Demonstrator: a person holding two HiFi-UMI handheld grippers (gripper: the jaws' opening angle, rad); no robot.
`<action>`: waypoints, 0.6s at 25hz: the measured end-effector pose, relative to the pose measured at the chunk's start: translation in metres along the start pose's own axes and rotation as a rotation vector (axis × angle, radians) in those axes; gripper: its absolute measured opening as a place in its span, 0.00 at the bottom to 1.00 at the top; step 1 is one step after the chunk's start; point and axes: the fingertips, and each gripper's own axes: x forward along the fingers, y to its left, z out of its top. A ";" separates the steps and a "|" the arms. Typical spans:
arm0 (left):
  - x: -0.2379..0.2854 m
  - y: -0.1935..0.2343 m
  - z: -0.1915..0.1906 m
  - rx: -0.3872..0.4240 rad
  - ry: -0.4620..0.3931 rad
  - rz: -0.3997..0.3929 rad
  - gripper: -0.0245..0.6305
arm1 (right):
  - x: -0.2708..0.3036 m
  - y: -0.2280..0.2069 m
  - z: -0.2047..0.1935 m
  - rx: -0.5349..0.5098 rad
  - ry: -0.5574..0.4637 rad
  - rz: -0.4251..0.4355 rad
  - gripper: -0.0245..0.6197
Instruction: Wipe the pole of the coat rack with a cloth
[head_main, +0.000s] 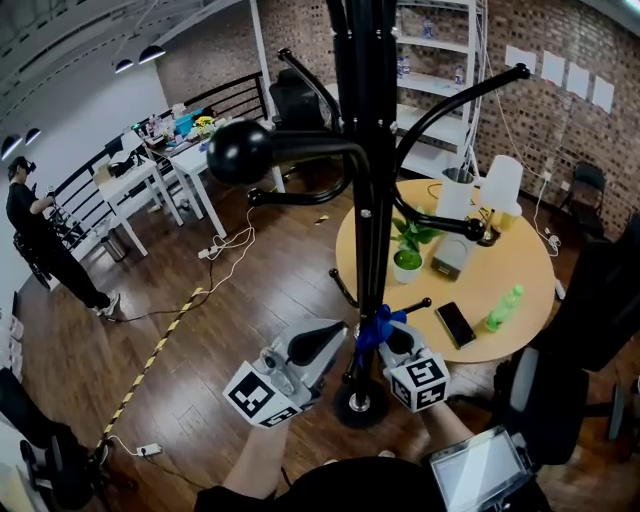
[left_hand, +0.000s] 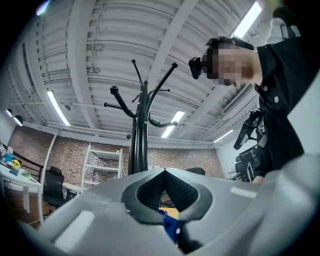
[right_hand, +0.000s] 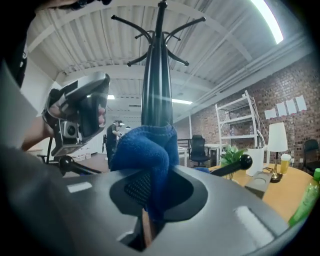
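One cloth (right_hand: 145, 150) pinched at the pole (right_hand: 157, 85).
My right gripper (right_hand: 151, 195) clamps it; only the left gripper view shows my left gripper (left_hand: 165, 174) pressed together.

Your room is brightly, evenly lit by long fluorescent ceiling tubes (left_hand: 58, 107), blown out white in both gripper views. The tall black metal coat-rack pole (right_hand: 157, 95) carries a pale glare streak. Every view bows at the edges with dark corners, and the fuzzy blue cloth (right_hand: 145, 150) sits soft, too near the lens.
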 end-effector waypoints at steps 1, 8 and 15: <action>0.000 -0.001 0.000 0.002 0.003 0.000 0.04 | 0.001 0.000 -0.008 0.007 0.018 0.005 0.11; -0.006 -0.003 -0.003 0.011 0.015 0.009 0.04 | 0.005 -0.002 -0.044 0.071 0.111 0.007 0.11; -0.011 -0.001 0.000 0.016 0.015 0.020 0.04 | -0.004 0.004 0.019 0.077 0.010 -0.016 0.11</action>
